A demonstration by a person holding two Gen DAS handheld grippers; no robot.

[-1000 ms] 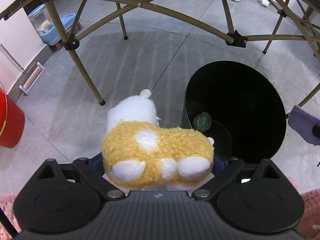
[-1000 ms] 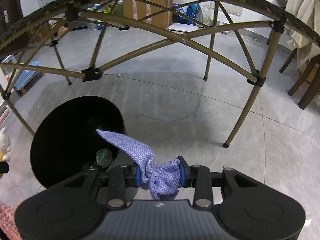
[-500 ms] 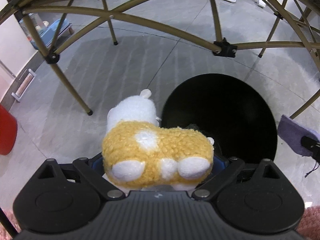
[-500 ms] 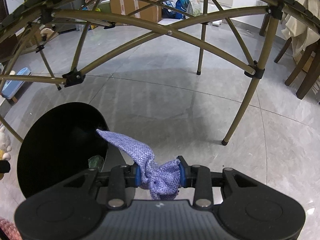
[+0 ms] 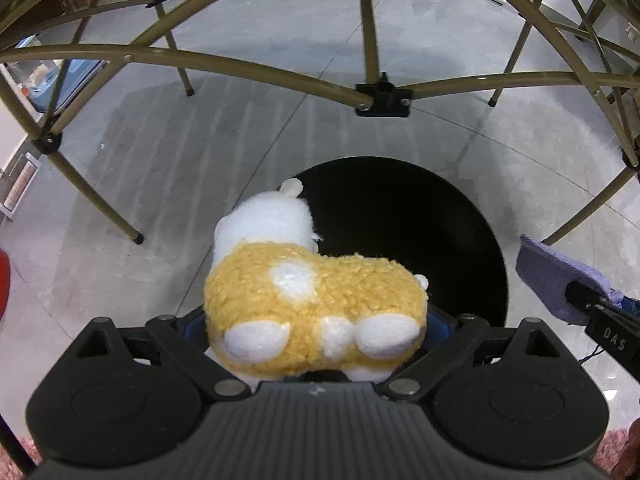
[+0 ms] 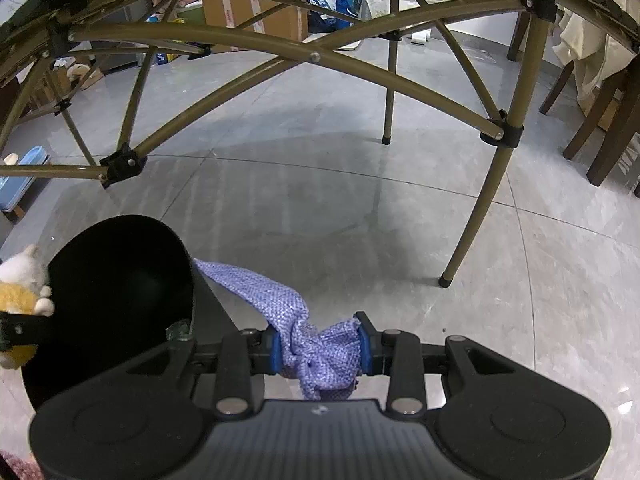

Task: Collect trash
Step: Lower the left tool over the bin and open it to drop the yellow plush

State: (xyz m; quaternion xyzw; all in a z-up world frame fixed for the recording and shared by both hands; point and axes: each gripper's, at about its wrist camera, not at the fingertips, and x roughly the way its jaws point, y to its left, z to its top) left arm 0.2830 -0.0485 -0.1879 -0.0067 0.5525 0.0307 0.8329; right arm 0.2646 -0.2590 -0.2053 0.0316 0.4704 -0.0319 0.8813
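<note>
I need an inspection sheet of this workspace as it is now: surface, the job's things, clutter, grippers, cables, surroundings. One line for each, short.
Surface: grey tiled floor, glossy, under a folding table frame.
Job's things: black bin standing open on the floor, a small greenish item inside it; plush toy, yellow and white; purple cloth, crumpled.
Clutter: nothing seen on the floor near the bin.
Grippers: left gripper shut on the plush toy, partly above the bin's mouth; right gripper shut on the purple cloth, beside the bin.
Cables: nothing seen.
Surroundings: cardboard boxes, wooden chair legs, a blue tray by the wall.
</note>
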